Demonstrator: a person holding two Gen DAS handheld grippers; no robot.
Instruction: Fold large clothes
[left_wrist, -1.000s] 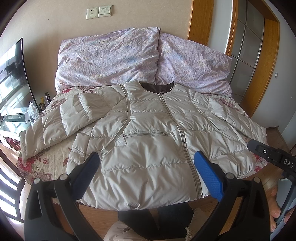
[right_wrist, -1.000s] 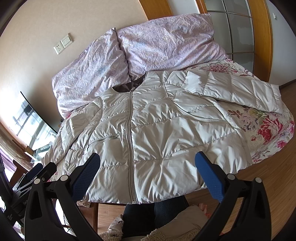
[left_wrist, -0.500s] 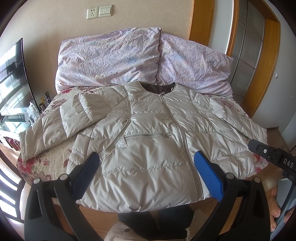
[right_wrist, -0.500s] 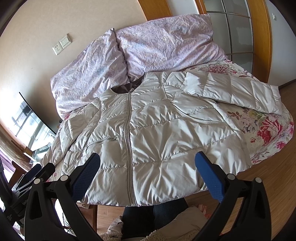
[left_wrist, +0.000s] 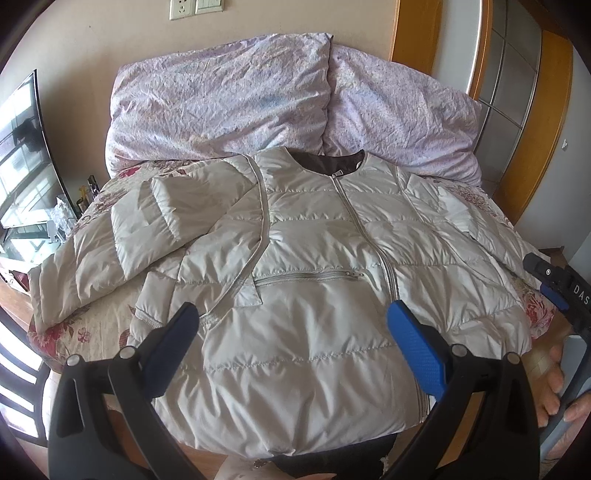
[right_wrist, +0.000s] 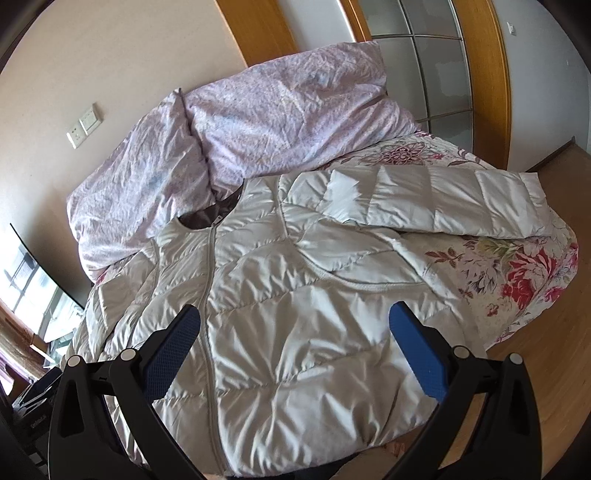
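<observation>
Both grippers have eased closer over the jacket since a second ago. In the left wrist view, the left gripper (left_wrist: 291, 339) hovers above the hem, jaws spread wide, gripping nothing; a hand (left_wrist: 557, 391) at the right edge holds the other tool. The puffy jacket (left_wrist: 314, 295) lies zipped on the floral bed (left_wrist: 99, 321), collar toward the pillows (left_wrist: 221, 99).

In the right wrist view, the right gripper (right_wrist: 295, 343) is likewise wide apart and empty above the jacket (right_wrist: 295, 314); one sleeve (right_wrist: 443, 199) stretches sideways.

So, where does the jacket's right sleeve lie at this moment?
In the right wrist view, the sleeve stretches rightward over the floral bedspread, just below the pillows.
</observation>
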